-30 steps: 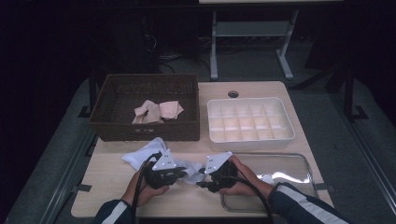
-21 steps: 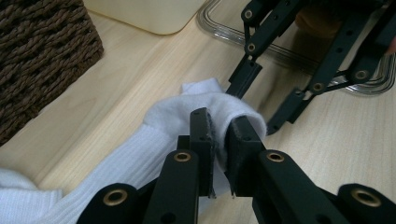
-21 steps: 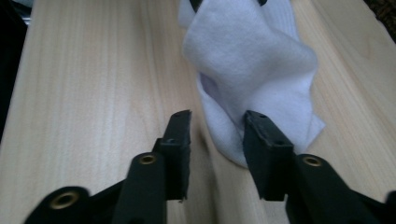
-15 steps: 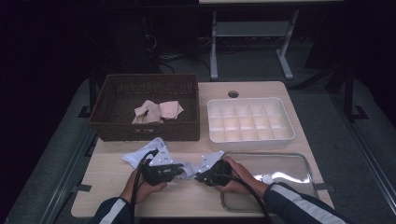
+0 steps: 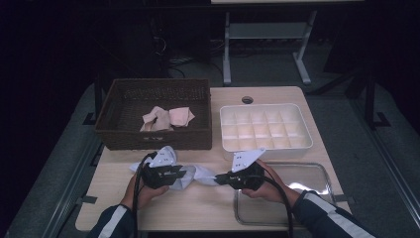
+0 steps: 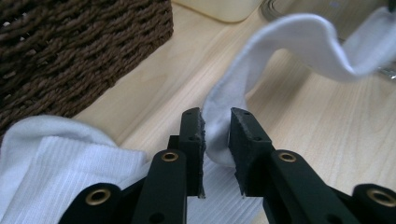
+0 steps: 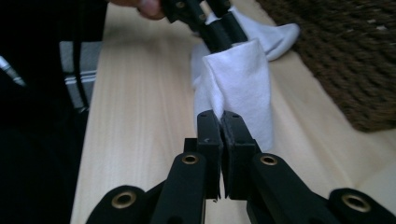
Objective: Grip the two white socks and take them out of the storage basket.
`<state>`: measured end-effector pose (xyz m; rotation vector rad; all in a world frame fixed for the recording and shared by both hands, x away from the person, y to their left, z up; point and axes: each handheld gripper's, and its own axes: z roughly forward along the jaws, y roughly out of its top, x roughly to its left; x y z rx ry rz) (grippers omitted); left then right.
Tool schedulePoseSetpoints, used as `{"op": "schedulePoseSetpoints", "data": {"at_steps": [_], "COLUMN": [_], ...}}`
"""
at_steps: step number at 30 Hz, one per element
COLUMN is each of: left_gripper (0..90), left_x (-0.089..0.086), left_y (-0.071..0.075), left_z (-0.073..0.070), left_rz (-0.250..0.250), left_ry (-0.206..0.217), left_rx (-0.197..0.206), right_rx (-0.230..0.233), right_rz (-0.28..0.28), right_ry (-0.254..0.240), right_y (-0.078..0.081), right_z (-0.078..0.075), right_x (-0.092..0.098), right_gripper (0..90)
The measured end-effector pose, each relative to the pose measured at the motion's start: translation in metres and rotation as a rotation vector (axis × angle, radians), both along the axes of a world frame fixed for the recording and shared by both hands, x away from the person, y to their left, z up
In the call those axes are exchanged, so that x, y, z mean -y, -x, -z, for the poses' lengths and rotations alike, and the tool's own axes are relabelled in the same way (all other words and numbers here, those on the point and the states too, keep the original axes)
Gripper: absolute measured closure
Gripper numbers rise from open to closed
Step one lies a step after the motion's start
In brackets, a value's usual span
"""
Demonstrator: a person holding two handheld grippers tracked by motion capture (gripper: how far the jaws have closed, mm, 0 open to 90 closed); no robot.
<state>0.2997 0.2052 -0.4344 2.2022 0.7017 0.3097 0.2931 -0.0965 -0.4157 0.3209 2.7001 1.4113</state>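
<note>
Left gripper [image 6: 217, 135], at the near left of the tabletop [image 5: 208, 203], has its jaws a little apart with a fold of the white sock [image 6: 280, 51] between them; the jaws have just been opening, and the left gripper view shows the cloth against the left pad with a slight gap at the right one. More white fabric [image 6: 56, 158] lies bunched under and to the left of this gripper, just in front of the brown wicker basket [image 5: 153, 144], which sits at the far left and holds a few pink cloths [image 5: 168, 118]. From there the sock stretches rightward, raised off the wood, to the right gripper [image 7: 220, 123], whose jaws are pinched tight on the sock's other end. Beyond the right hand [image 5: 270, 188], a white compartment tray [image 5: 307, 136] stands at the far right, and a clear shallow tray [image 5: 317, 173] rests near the right edge, just beside that hand.
</note>
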Motion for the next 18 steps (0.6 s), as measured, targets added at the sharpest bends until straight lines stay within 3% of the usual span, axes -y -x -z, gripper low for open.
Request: {"op": "schedulePoseSetpoints", "data": {"at_steps": [2, 4, 7, 9, 13, 16, 18], "left_gripper": [77.6, 80.7, 85.4, 86.9, 87.5, 83.8, 78.7], "left_x": [0.0, 0.002, 0.009, 0.014, 0.023, 0.026, 0.027], "left_y": [0.002, 0.006, 0.016, 0.022, 0.032, 0.038, 0.041], "left_z": [-0.002, -0.007, -0.012, -0.012, -0.004, 0.002, 0.003], "left_rz": [0.014, 0.053, 0.129, 0.171, 0.237, 0.246, 0.241], "left_ry": [0.019, 0.046, 0.039, 0.042, -0.007, -0.022, -0.051], "left_rx": [0.004, 0.01, 0.028, 0.016, -0.014, -0.043, -0.036], "right_rx": [-0.002, 0.01, 0.01, -0.002, -0.02, -0.023, -0.031], "right_rz": [0.03, 0.07, 0.1, 0.143, 0.188, 0.21, 0.21], "right_ry": [-0.007, 0.025, 0.069, 0.091, 0.108, 0.119, 0.116], "right_y": [-0.001, -0.004, -0.009, -0.011, -0.016, -0.017, -0.017], "right_z": [0.0, 0.003, 0.009, 0.011, 0.014, 0.015, 0.015], "right_x": [0.002, 0.001, 0.002, 0.002, 0.005, 0.006, 0.006], "right_gripper": [86.7, 86.1, 85.0, 83.0, 80.8, 78.6, 76.1]}}
